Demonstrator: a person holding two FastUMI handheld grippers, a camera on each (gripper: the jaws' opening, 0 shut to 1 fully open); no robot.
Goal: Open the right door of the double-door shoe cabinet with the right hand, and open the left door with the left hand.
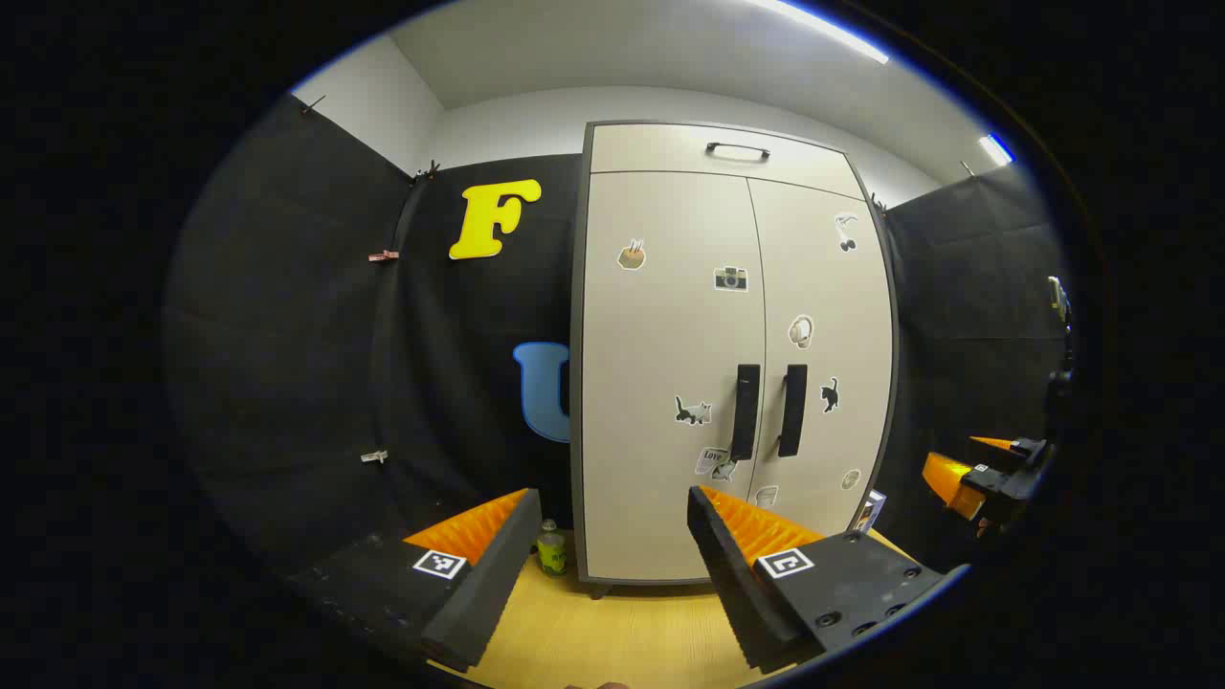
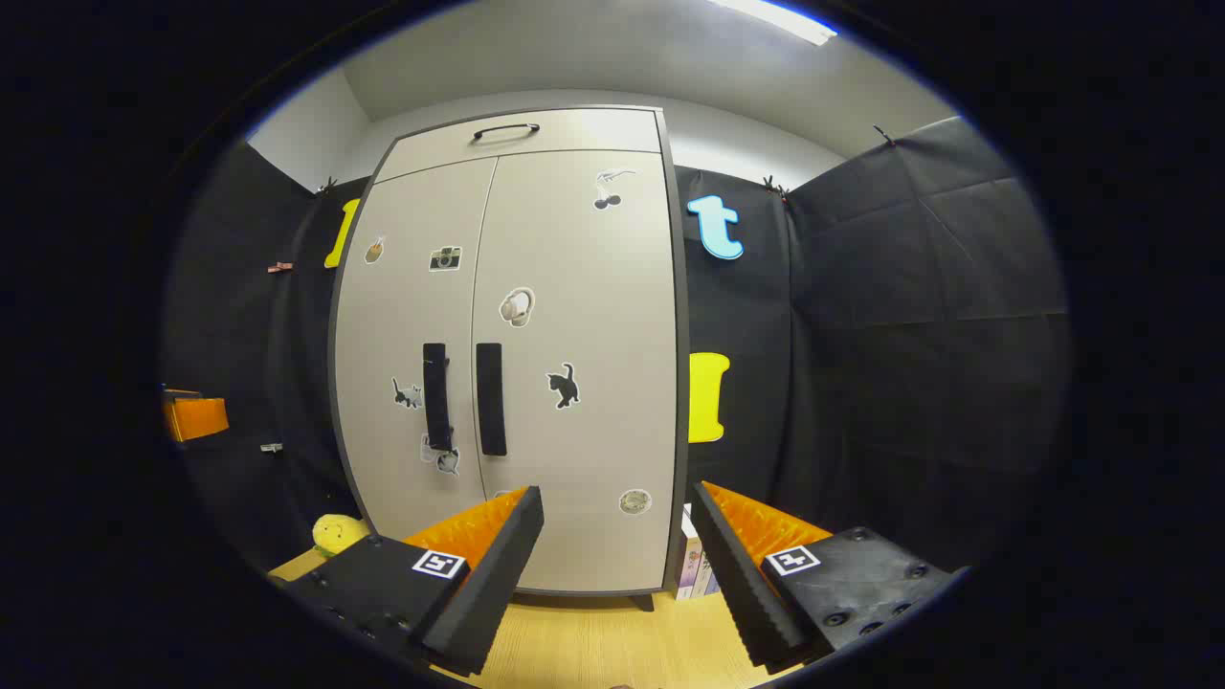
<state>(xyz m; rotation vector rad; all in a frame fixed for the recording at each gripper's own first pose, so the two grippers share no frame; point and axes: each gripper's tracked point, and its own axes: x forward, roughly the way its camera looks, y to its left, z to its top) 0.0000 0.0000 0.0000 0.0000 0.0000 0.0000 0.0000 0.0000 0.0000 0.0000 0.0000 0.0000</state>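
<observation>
Standing shut ahead of both grippers, the shoe cabinet (image 1: 737, 364) keeps its two dark handles side by side. Left gripper (image 1: 612, 536) is spread wide, left door handle (image 1: 746, 411) up beyond it; a small bottle (image 1: 550, 550) sits by the cabinet foot. Right gripper (image 2: 617, 536) gapes wide too, right door handle (image 2: 491, 398) up-left, a yellow plush (image 2: 337, 533) far left.

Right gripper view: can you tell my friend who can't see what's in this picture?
A tall pale shoe cabinet stands with both doors closed, two dark handles side by side at the middle seam and animal stickers on the doors. The right gripper is held open in front of it, touching nothing.
</observation>
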